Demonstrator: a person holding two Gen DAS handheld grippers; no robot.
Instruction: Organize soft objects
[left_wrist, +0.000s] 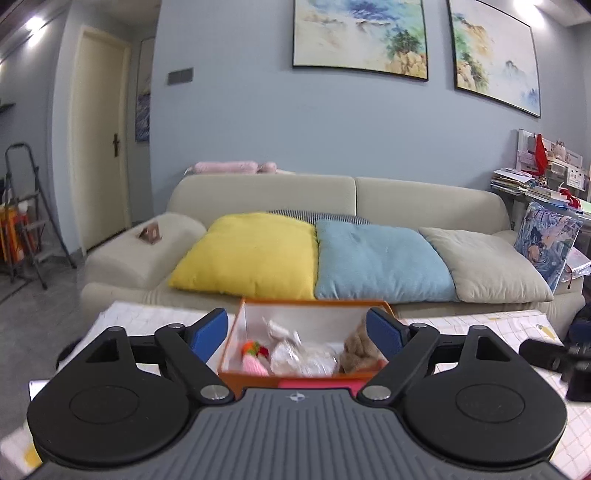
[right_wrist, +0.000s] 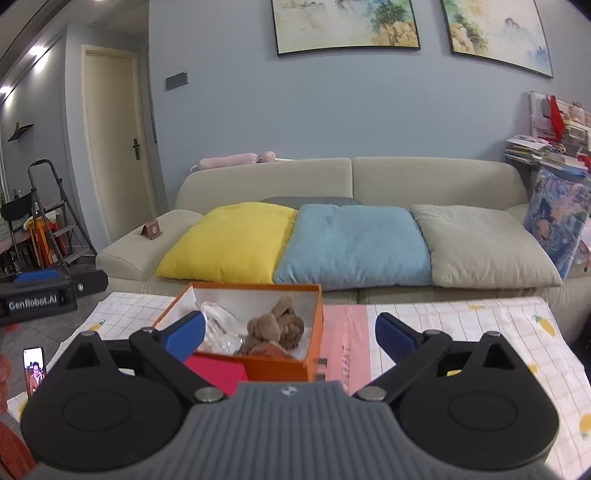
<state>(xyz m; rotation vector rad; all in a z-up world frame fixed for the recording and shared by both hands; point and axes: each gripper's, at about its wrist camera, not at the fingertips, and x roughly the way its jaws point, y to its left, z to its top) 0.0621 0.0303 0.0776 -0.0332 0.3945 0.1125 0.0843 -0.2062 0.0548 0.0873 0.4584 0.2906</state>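
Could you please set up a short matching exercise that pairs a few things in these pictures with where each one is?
Things:
1. brown plush toy
2. yellow pillow
3. red box
4. pink bolster

Places:
A. along the top of the sofa back
B. on the sofa seat, left of the blue pillow
C. inside the orange box
D. on the table, against the orange box's near side

Pairs: 1-C, 2-B, 3-D, 4-A
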